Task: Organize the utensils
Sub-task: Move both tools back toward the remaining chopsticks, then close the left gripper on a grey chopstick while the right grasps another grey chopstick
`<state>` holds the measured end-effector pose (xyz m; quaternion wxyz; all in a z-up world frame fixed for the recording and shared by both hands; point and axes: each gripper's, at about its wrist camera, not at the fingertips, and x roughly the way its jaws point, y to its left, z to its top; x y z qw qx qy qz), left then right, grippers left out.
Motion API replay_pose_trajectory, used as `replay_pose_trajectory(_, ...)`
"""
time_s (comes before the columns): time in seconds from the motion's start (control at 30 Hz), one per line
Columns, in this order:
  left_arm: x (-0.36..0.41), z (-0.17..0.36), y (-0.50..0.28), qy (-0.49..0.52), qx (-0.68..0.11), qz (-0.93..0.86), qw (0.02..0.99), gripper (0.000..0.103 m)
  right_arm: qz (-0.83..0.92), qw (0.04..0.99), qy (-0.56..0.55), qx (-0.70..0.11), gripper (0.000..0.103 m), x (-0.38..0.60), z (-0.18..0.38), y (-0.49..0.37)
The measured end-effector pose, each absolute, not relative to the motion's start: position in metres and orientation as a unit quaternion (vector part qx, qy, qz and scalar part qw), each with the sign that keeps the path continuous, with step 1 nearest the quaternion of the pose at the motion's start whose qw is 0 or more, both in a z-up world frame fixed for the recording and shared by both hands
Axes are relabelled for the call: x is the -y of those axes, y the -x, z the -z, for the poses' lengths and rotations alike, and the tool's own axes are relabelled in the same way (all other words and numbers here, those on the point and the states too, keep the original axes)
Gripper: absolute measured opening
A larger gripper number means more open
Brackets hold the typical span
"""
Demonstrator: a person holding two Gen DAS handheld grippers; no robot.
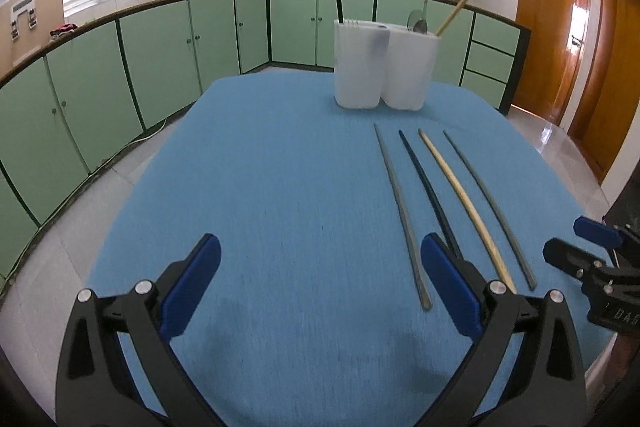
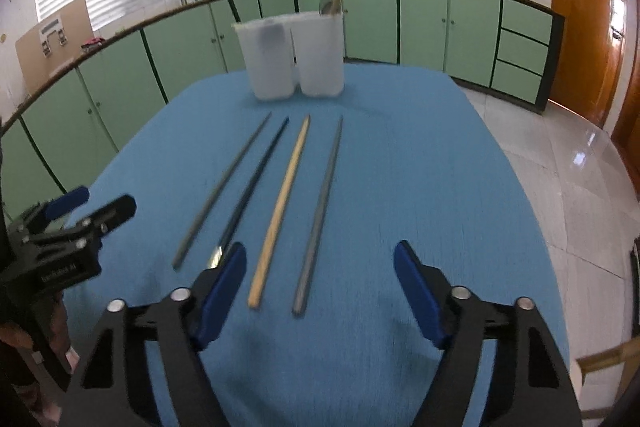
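Black gripper frames, blue fingers [image 1: 448, 283]

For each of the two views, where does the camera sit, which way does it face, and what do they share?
Left wrist: on the left gripper, angled down over the blue table toward the containers; its open jaws show, with the right gripper at the right edge.
Right wrist: on the right gripper, same heading; its open jaws frame the near ends of the tan chopstick and a grey one; the left gripper sits at left.
Shared: table, four chopsticks, containers, green cabinets.
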<state>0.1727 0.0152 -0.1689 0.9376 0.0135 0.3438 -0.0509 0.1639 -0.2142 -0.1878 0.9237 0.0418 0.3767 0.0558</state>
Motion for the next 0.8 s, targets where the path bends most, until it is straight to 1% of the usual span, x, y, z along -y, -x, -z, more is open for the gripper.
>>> replay_pose_trajectory(0.03, -0.015, 0.171, -0.171, -0.014, -0.346, 0.051, 0.937, 0.097, -0.057, 0.922, -0.041, -0.381, 0.059, 0.214, 0.192, -0.16)
replay_pose_trajectory(0.07, -0.014, 0.172, -0.17, -0.014, -0.348, 0.052, 0.936, 0.097, -0.061, 0.919, -0.041, -0.388, 0.051, 0.212, 0.196, -0.157)
replay_pose_trajectory(0.1, -0.013, 0.174, -0.167, -0.014, -0.35, 0.053, 0.935, 0.097, -0.064, 0.916, -0.04, -0.394, 0.046, 0.21, 0.2, -0.154)
replay_pose_trajectory(0.13, -0.011, 0.173, -0.168, -0.014, -0.352, 0.054, 0.934, 0.097, -0.066, 0.914, -0.037, -0.398, 0.043, 0.208, 0.204, -0.152)
replay_pose_trajectory(0.2, -0.008, 0.175, -0.166, -0.018, -0.354, 0.057, 0.934, 0.097, -0.067, 0.913, -0.033, -0.401, 0.033, 0.204, 0.208, -0.15)
replay_pose_trajectory(0.3, -0.003, 0.176, -0.164, -0.024, -0.353, 0.06, 0.933, 0.097, -0.071, 0.912, -0.033, -0.403, 0.025, 0.202, 0.21, -0.15)
replay_pose_trajectory(0.5, 0.001, 0.178, -0.163, -0.023, -0.355, 0.062, 0.932, 0.097, -0.067, 0.911, -0.034, -0.405, 0.016, 0.201, 0.216, -0.15)
replay_pose_trajectory(0.8, 0.004, 0.18, -0.164, -0.022, -0.359, 0.067, 0.931, 0.097, -0.065, 0.915, -0.022, -0.397, 0.009, 0.196, 0.218, -0.153)
